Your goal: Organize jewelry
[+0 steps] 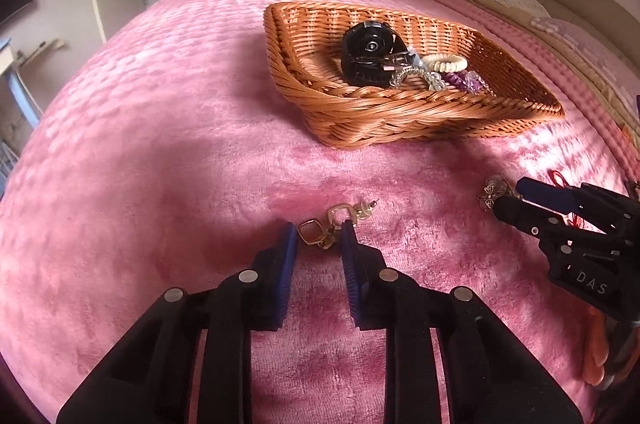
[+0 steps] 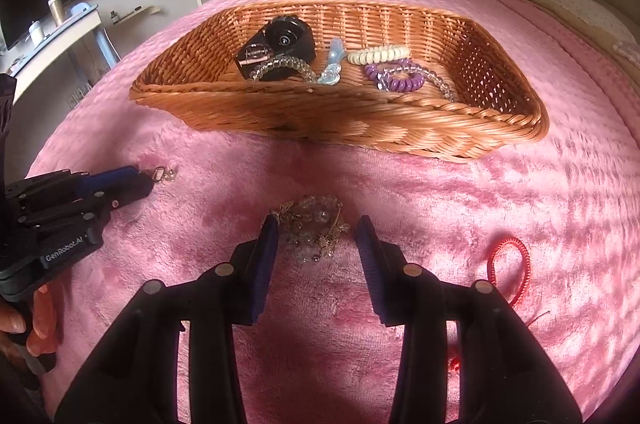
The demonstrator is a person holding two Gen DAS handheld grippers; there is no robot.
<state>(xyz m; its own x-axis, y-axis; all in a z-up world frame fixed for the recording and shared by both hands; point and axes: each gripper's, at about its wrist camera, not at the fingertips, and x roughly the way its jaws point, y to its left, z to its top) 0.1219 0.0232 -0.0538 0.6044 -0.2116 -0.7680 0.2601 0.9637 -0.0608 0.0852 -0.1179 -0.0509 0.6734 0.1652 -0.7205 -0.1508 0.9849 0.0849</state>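
Here, in the left wrist view, the left gripper (image 1: 320,236) stands narrowly parted around a small gold dangling earring (image 1: 334,226) on the plush pink blanket (image 1: 160,144); it looks light and slippery, best pinched at its square links. In the right wrist view, the right gripper (image 2: 316,236) spreads wider around a tangled gold-and-crystal bead bracelet (image 2: 314,228), probably fragile, near the woven wicker basket (image 2: 360,132).

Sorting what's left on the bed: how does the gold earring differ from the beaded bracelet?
The earring is plain gold links with a stud post; the bracelet is a heap of clear beads and small charms. The earring looks smaller and lies stretched out; the bracelet is bunched up. The earring sits between the left gripper's open fingers, the bracelet between the right gripper's. Both lie on the pink blanket, outside the basket.
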